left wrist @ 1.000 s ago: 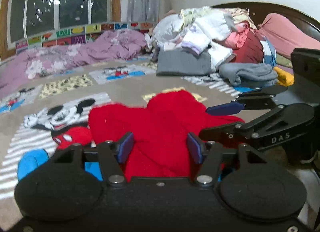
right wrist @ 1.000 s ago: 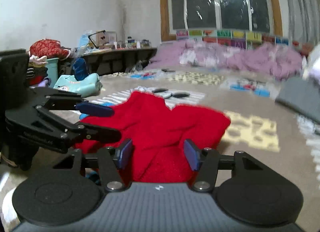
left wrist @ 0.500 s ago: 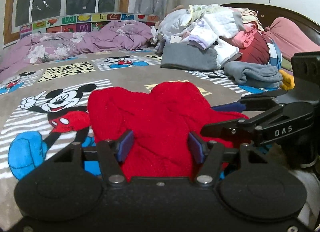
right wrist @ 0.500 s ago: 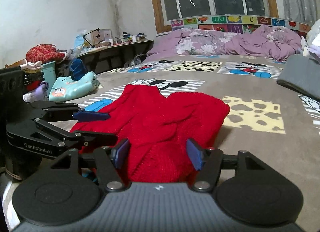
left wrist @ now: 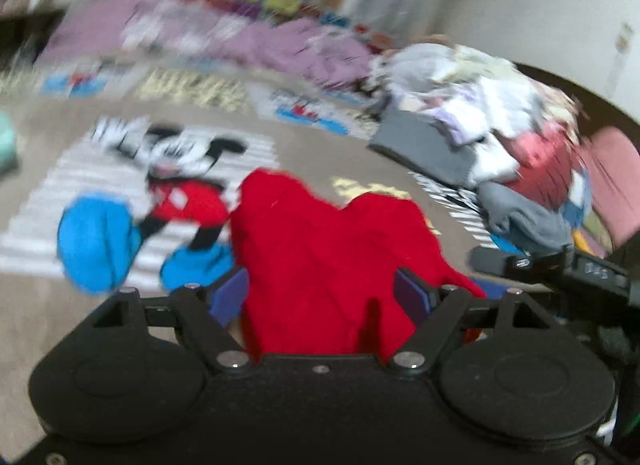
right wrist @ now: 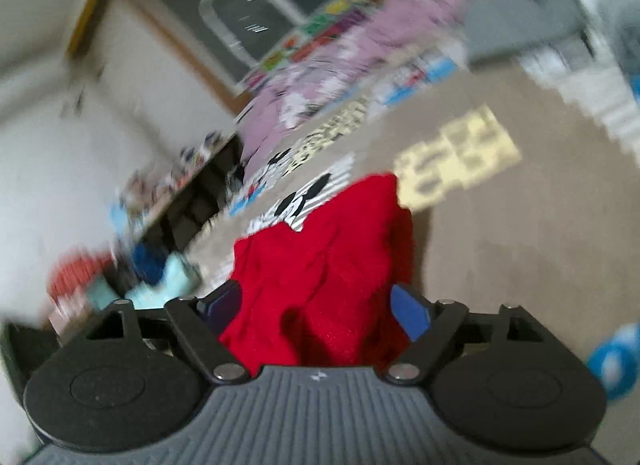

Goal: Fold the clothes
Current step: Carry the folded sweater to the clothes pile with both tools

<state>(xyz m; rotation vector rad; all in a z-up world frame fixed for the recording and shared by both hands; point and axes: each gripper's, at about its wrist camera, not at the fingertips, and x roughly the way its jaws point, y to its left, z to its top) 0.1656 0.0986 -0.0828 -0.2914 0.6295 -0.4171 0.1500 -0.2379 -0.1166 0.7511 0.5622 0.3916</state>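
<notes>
Closest in, the left gripper point(left wrist: 320, 299) stood with its jaws wide, having just been opening, and the red knitted sweater point(left wrist: 332, 257) lay between the blue pads without being pinched. The right gripper point(right wrist: 316, 307) was the same: jaws spread after opening, red knit bunched between them, neither pad pressing on it as far as the blur allowed. Both views were smeared, so fine contact could not be settled.

The sweater sat in a rumpled heap on the cartoon-mouse bedspread point(left wrist: 120, 225), toward the near edge of the bed. It looked soft, thick and floppy, the sort of knit that sags and stretches rather than slides. I judged it best taken at a hem or shoulder seam, one gripper at each corner, through a single layer.

Beyond it the bedspread lay open across the middle, giving fair room to spread the garment flat. Farther back a pile of unfolded laundry point(left wrist: 480, 133) crowded the headboard side, with a grey folded piece point(left wrist: 424, 149) at its foot, and a lilac quilt point(left wrist: 248, 41) ran along the far edge under the window.
</notes>
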